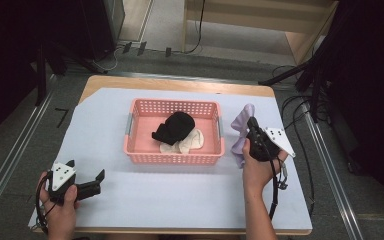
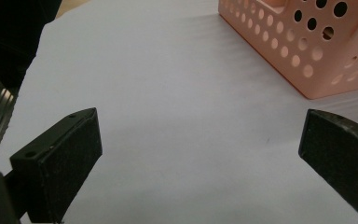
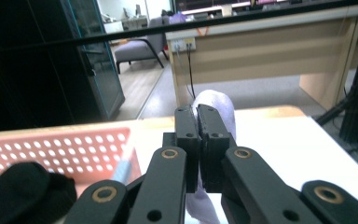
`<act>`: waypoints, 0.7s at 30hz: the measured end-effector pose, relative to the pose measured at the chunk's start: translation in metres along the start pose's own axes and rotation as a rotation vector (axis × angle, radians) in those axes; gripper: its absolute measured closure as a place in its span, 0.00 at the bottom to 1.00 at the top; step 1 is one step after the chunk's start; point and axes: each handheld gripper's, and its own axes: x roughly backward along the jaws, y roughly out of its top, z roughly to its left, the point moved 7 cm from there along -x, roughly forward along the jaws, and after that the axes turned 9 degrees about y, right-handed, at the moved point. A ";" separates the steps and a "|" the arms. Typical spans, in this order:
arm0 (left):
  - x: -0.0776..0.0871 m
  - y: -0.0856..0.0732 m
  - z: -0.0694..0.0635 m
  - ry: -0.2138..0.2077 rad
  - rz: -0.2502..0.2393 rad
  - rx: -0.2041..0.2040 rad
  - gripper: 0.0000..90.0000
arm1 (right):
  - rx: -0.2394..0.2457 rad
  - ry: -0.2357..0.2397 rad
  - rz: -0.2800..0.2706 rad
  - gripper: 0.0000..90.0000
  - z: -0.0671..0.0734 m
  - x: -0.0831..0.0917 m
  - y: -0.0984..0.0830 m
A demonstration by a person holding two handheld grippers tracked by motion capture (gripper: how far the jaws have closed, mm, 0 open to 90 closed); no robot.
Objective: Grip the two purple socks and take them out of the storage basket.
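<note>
Fingers, right gripper [image 1: 252, 131]: pressed together on a lilac cloth [image 1: 241, 131], which hangs bunched beside the basket's right wall. Held high, presumably so the cloth clears the rim on its way in or out; which direction, I cannot judge.

High view. Pink basket [image 1: 174, 158] at table centre, on a pale sheet [image 1: 180, 192] that covers most of the tabletop. Inside it: black garment [image 1: 176, 127] lying over a cream one [image 1: 187, 144], both loosely heaped toward the middle. Left gripper [image 1: 86, 175] near the front left corner, well apart from the basket, jaws spread and holding nothing; it looks parked, kept out of the working hand's path.

Left gripper view. Two black fingers [image 2: 65, 151] wide apart over bare sheet. Basket corner [image 2: 307, 51] at upper right, near but untouched.

Right gripper view. Jaws closed flat against each other, with lilac cloth [image 3: 214, 105] bulging above the tips and trailing below them, so the pinch sits mid-fabric. Basket [image 3: 65, 151] to the left, black garment [image 3: 23, 191] in it.
</note>
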 end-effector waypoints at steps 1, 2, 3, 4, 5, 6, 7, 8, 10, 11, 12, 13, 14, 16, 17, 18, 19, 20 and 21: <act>0.000 0.000 0.000 -0.001 0.000 -0.002 0.00 | -0.007 0.000 0.009 0.98 -0.002 0.000 -0.004; 0.000 0.000 0.000 0.001 -0.001 -0.002 0.00 | -0.017 -0.006 0.018 0.98 -0.005 0.001 -0.008; 0.000 0.000 0.000 0.000 -0.003 -0.001 0.00 | -0.021 -0.011 0.025 0.98 -0.008 0.001 -0.012; 0.000 0.000 0.000 -0.001 -0.005 -0.002 0.00 | -0.027 -0.014 0.033 0.98 -0.011 0.002 -0.017; 0.001 0.000 0.000 -0.001 -0.006 0.000 0.00 | -0.034 -0.021 0.040 0.98 -0.014 0.002 -0.020; 0.001 0.000 0.000 -0.002 -0.008 0.000 0.00 | -0.038 -0.027 0.047 0.98 -0.017 0.003 -0.024; 0.001 0.000 0.000 -0.002 -0.008 0.000 0.00 | -0.038 -0.031 0.047 0.98 -0.020 0.004 -0.026; 0.001 0.000 0.000 -0.002 -0.008 0.000 0.00 | -0.047 -0.036 0.052 0.98 -0.022 0.005 -0.029; 0.001 0.000 0.000 -0.001 -0.009 0.000 0.00 | -0.063 -0.047 0.049 0.93 -0.026 0.008 -0.031; 0.001 0.000 0.000 -0.001 -0.007 0.000 0.00 | -0.066 -0.047 0.042 0.89 -0.029 0.009 -0.031; 0.000 0.000 0.000 -0.001 -0.008 0.000 0.00 | -0.077 -0.047 0.036 0.84 -0.030 0.010 -0.032; 0.001 0.000 0.000 -0.001 -0.008 0.002 0.00 | -0.078 -0.043 0.033 0.80 -0.031 0.010 -0.032; 0.001 0.000 0.000 0.000 -0.009 0.000 0.00 | -0.091 -0.039 0.031 0.76 -0.032 0.011 -0.032; 0.001 0.000 0.000 0.003 -0.009 -0.003 0.00 | -0.098 -0.017 0.026 0.67 -0.033 0.012 -0.032; 0.001 0.000 0.000 0.003 -0.009 0.000 0.00 | -0.094 -0.013 0.020 0.64 -0.033 0.013 -0.031; 0.001 0.000 0.000 0.004 -0.009 0.000 0.00 | -0.088 -0.005 0.016 0.61 -0.033 0.014 -0.031; 0.001 0.000 0.000 0.002 -0.013 0.002 0.00 | -0.088 0.002 0.011 0.58 -0.033 0.015 -0.030; 0.001 0.000 0.000 0.002 -0.014 0.001 0.00 | -0.092 0.014 0.012 0.55 -0.031 0.017 -0.029; 0.001 0.000 0.000 0.002 -0.016 0.002 0.00 | -0.081 0.018 0.011 0.49 -0.032 0.018 -0.028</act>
